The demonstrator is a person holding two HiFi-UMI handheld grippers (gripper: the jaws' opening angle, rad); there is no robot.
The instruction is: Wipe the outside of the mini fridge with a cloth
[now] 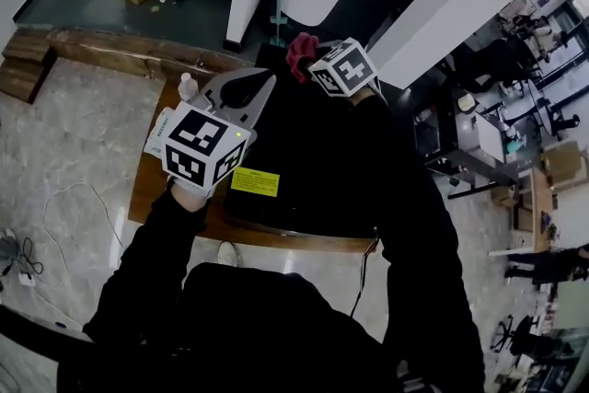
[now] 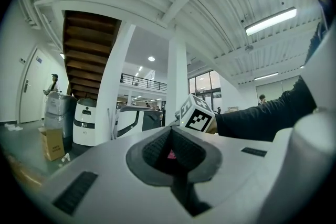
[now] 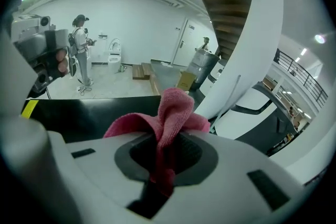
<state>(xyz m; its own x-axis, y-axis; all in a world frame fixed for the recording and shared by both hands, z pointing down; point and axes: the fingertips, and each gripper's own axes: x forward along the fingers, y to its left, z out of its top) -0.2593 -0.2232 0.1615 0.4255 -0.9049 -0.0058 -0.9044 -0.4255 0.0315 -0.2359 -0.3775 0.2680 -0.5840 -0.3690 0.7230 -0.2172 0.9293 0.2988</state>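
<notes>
The yellow label (image 1: pixel 255 182) on the mini fridge (image 1: pixel 308 138) carries print too small to read.

We are losing the front of the mini fridge (image 1: pixel 313 152) and the near edge of the bench (image 1: pixel 145 184) under the person's dark sleeves and body in the head view. The print on the yellow label (image 1: pixel 255 182) is coming out too small to read. The tips of the right tongs (image 1: pixel 311 62) are hiding behind their own marker cube, with only a tuft of the cloth (image 1: pixel 300 51) showing. The left tongs (image 1: pixel 241 89) are covering part of a white bottle (image 1: pixel 188 86) and a packet (image 1: pixel 156 133). In the left gripper view we are making out only a pink speck (image 2: pixel 171 154) through the tongs, too small to name. In the right gripper view the cloth's lower end is lying hidden between the jaws.
</notes>
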